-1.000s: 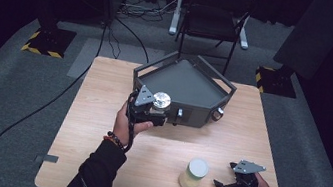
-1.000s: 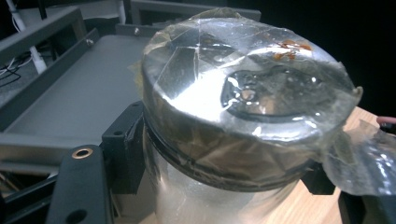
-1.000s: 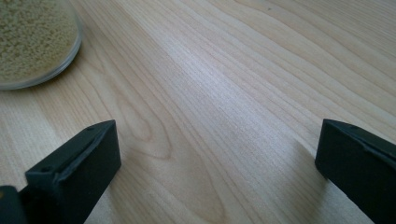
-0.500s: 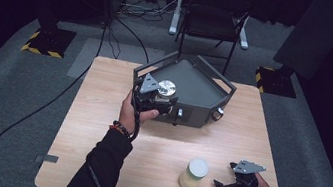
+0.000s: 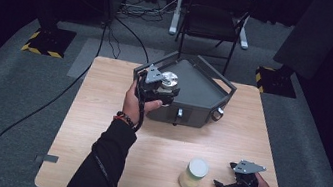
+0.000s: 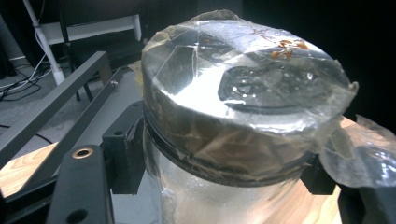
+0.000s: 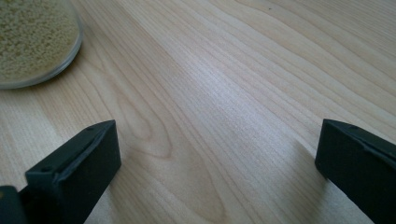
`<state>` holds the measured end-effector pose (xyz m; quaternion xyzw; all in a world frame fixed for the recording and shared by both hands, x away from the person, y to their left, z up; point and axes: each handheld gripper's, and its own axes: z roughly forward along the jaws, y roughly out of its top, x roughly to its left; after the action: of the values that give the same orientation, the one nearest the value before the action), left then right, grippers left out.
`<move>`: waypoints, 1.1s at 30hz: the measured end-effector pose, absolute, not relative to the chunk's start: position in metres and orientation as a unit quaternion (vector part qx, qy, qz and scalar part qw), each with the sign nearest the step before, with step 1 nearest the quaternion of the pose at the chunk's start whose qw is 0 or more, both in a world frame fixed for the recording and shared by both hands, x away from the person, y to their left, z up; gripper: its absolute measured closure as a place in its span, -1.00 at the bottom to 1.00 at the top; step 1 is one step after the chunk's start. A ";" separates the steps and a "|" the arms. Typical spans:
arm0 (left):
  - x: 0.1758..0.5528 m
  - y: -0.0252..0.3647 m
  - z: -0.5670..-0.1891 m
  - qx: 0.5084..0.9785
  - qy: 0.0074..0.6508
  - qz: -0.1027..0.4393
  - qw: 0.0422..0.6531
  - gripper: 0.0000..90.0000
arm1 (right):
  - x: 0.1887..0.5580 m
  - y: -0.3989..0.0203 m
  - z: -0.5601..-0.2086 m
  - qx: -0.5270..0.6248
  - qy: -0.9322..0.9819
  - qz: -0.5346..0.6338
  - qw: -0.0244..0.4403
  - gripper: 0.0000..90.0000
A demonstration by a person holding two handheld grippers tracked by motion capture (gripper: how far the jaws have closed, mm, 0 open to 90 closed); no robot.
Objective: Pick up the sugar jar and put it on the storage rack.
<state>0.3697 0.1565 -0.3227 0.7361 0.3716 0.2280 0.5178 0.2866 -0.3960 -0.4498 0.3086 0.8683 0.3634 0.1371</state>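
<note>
Currently L gripper (image 5: 162,89) jaws clamping wrapped jar (image 6: 243,98), over tray (image 5: 206,87)

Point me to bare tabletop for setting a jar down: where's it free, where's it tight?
Free: the table left of the dark tray, and the strip between tray front and the grain jar. Tight: the near-right corner, between that jar and the right gripper, and over the tray, where the left gripper holds a clear jar.

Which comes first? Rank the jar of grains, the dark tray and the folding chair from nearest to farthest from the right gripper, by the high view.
From the right gripper:
1. Jar of grains, just to its left on the table.
2. Dark tray, at the table's far side.
3. Folding chair, on the floor beyond the table.
</note>
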 end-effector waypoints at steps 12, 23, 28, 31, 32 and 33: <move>0.387 0.150 -0.319 0.731 0.380 0.234 0.515 -0.33 | 0.287 -0.396 -0.450 0.308 0.868 0.364 0.136 -1.00; 0.403 0.144 -0.312 0.731 0.385 0.245 0.507 -0.33 | 0.287 -0.397 -0.450 0.306 0.869 0.364 0.136 -1.00; 0.409 0.142 -0.308 0.732 0.385 0.246 0.505 -0.32 | 0.287 -0.397 -0.450 0.306 0.869 0.364 0.136 -1.00; 0.412 0.141 -0.308 0.731 0.388 0.246 0.505 -0.32 | 0.287 -0.397 -0.450 0.306 0.869 0.364 0.136 -1.00; 0.414 0.141 -0.309 0.730 0.389 0.244 0.505 -0.32 | 0.287 -0.397 -0.450 0.305 0.869 0.364 0.136 -1.00; 0.415 0.140 -0.310 0.730 0.390 0.245 0.504 -0.33 | 0.287 -0.397 -0.450 0.305 0.869 0.364 0.136 -1.00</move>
<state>0.4148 0.1398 -0.3096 0.7305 0.3903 0.2450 0.5040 0.2872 -0.3974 -0.4498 0.3054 0.8692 0.3644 0.1356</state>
